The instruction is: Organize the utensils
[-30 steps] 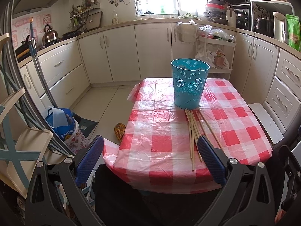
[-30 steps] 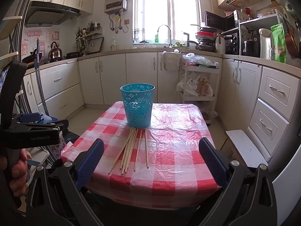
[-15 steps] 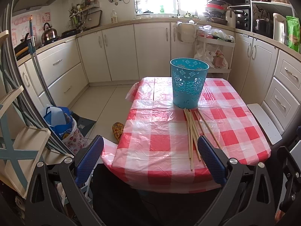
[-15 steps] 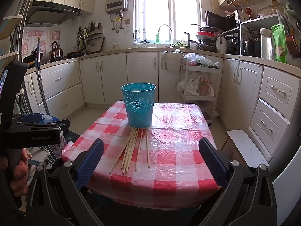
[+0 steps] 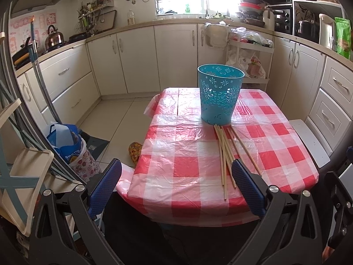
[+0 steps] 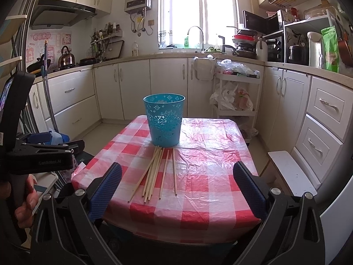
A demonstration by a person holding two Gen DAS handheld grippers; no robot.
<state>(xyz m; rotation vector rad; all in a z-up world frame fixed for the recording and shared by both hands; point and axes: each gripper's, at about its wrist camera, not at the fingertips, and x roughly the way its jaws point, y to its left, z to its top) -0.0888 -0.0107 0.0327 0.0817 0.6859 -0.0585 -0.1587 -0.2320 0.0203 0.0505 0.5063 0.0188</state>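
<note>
Several wooden chopsticks (image 5: pixel 225 152) lie loose on the red-checked tablecloth (image 5: pixel 189 161), fanned out just in front of a teal perforated basket (image 5: pixel 219 95) that stands upright. They also show in the right wrist view: chopsticks (image 6: pixel 156 172), basket (image 6: pixel 164 120), cloth (image 6: pixel 198 187). My left gripper (image 5: pixel 176 183) is open and empty, before the table's near edge. My right gripper (image 6: pixel 176 187) is open and empty, also short of the near edge. The left gripper's body (image 6: pixel 44 152) shows at the left of the right wrist view.
White kitchen cabinets (image 6: pixel 167 86) run around the room. A white trolley with bags (image 6: pixel 233 90) stands behind the table. A white stool (image 6: pixel 289 167) is to the table's right. A blue bag (image 5: pixel 66 141) and folding racks (image 5: pixel 26 161) stand on the left floor.
Both grippers have edged slightly closer to the table and a little higher. Chopsticks and basket have not moved.
</note>
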